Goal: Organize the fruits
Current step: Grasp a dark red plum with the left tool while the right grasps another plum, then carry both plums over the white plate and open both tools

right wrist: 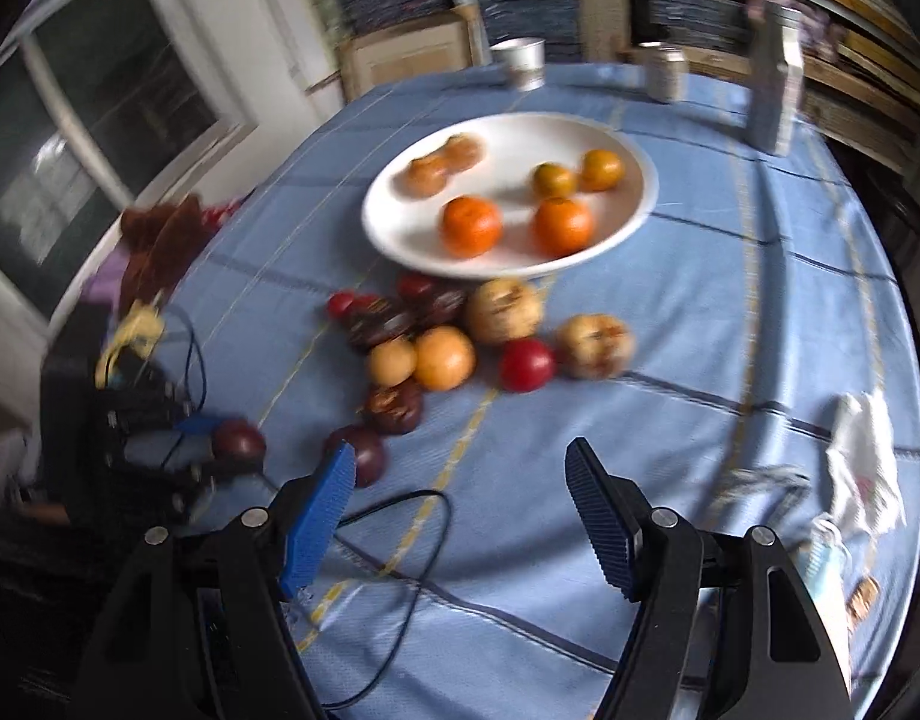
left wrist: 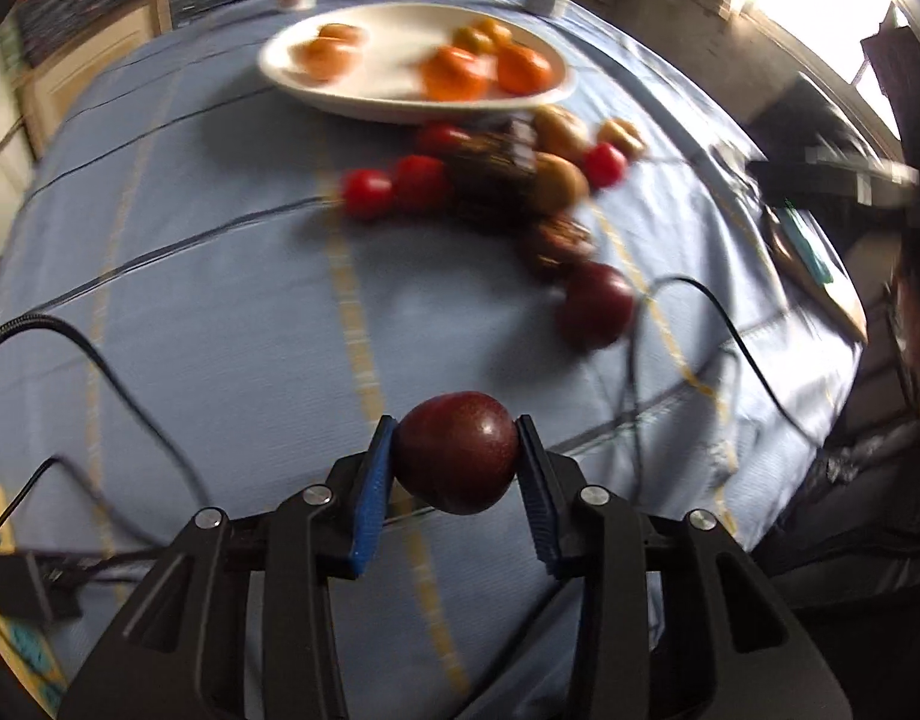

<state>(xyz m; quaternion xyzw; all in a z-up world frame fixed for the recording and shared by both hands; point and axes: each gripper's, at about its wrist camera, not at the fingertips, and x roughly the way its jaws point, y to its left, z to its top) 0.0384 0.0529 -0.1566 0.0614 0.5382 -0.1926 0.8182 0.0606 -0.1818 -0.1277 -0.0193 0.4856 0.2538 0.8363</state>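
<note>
Left wrist view: our left gripper point(left wrist: 456, 456) pinches a dark red plum point(left wrist: 456, 453) between its blue pads, above the blue tablecloth point(left wrist: 219, 312). Beyond lie loose fruits point(left wrist: 520, 180) beside a white plate point(left wrist: 399, 105) of oranges. Our right gripper point(right wrist: 460, 468) stands spread and empty, near another plum point(right wrist: 366, 450).

Four oranges point(right wrist: 470, 225), one plate point(right wrist: 643, 204).
</note>
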